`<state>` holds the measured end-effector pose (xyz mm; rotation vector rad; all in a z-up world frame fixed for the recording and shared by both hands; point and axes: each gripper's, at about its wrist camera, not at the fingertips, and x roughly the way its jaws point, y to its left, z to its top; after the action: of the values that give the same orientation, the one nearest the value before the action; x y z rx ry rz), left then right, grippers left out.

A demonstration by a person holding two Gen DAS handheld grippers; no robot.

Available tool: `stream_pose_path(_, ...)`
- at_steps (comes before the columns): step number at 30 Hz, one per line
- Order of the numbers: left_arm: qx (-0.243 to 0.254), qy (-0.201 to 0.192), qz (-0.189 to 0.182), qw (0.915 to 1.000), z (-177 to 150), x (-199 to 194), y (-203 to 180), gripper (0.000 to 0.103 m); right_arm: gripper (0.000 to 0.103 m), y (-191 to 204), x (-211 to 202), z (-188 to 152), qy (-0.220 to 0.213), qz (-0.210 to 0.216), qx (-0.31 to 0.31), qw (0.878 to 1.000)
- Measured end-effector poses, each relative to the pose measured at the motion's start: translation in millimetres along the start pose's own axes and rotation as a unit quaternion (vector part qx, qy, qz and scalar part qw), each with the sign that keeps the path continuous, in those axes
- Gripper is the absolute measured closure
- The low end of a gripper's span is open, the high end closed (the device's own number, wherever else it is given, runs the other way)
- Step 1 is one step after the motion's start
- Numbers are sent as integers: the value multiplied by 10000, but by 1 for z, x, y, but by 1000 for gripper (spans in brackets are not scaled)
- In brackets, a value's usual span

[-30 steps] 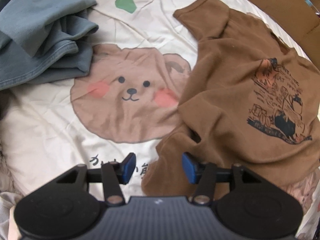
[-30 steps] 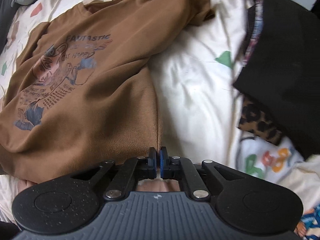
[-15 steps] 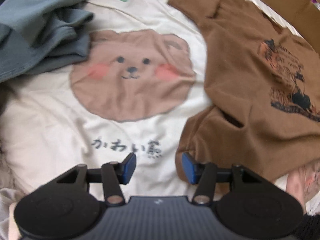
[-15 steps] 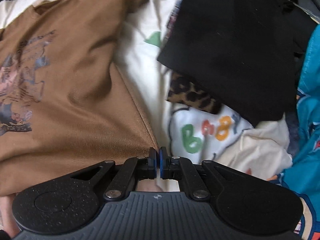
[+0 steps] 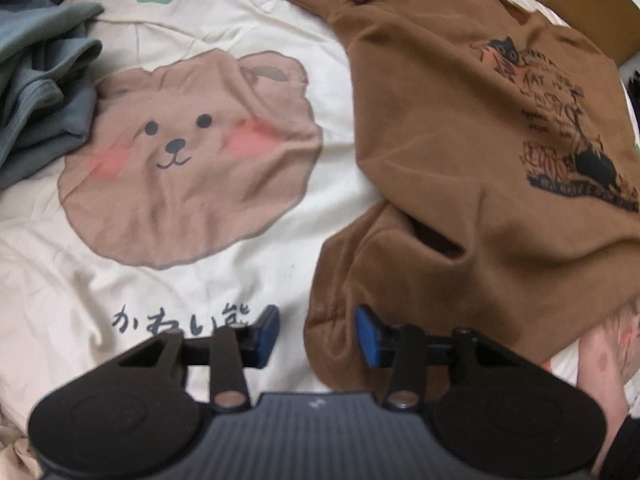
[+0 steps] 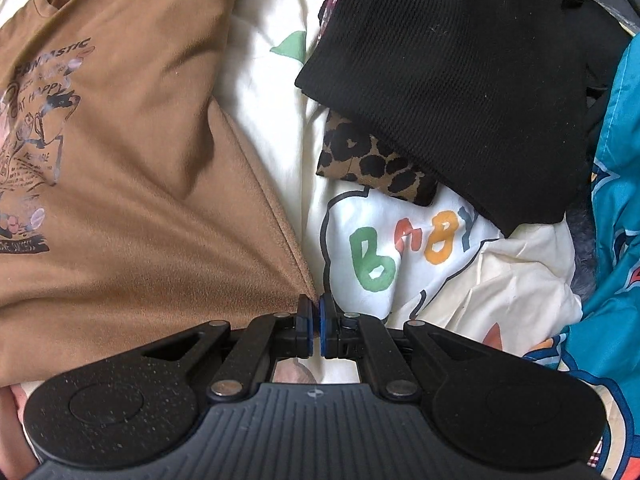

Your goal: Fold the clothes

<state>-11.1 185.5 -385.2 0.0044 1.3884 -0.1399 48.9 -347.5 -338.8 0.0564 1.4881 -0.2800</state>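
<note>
A: Right, your left gripper point(image 5: 317, 336) points down at the bed, and its jaws are closing. The lower corner of the brown T-shirt point(image 5: 460, 152) sits between them, nearer the right pad. The pads do not press on it yet.

B: And your right gripper point(image 6: 316, 326)?

A: Its jaws are together, pinching the hem corner of that same shirt where the side seam runs down to the tips. The shirt spreads from there toward ten o'clock in the right wrist view, print side up.

B: Where does the shirt lie for your left hand?

A: It fills the view from one to four o'clock, on the cream sheet point(image 5: 60, 264). The bear print point(image 5: 188, 160) sits at about ten o'clock, clear of the shirt.

B: What else is near you?

A: A grey-blue garment point(image 5: 40, 80) is bunched at nine to ten o'clock of the left view. On the right side, a black garment point(image 6: 460, 80) lies at one o'clock over a leopard-print piece point(image 6: 372, 160), with teal fabric point(image 6: 612, 240) at three o'clock.
</note>
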Motion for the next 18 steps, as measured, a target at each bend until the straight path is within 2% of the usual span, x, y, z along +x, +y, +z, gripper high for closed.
stream_pose_path(1,0,-36,-14,10000,1,-2,1,82,102,0,0,0,2,5,-5,10000)
stream_pose_path(7,78,47,-38,10000,-2,-1,10,81,102,1,0,-1,19,-1,-15,10000)
stream_pose_path(9,6,81,-122,9999,-4,2,12,76,102,2,1,-1,25,-14,4,10000)
stream_pose_path(11,-28,99,-210,9997,-6,4,11,67,102,3,3,-1,23,-12,20,10000)
stream_pose_path(18,-24,230,-247,9994,-8,17,5,63,102,4,4,-2,60,19,91,9999)
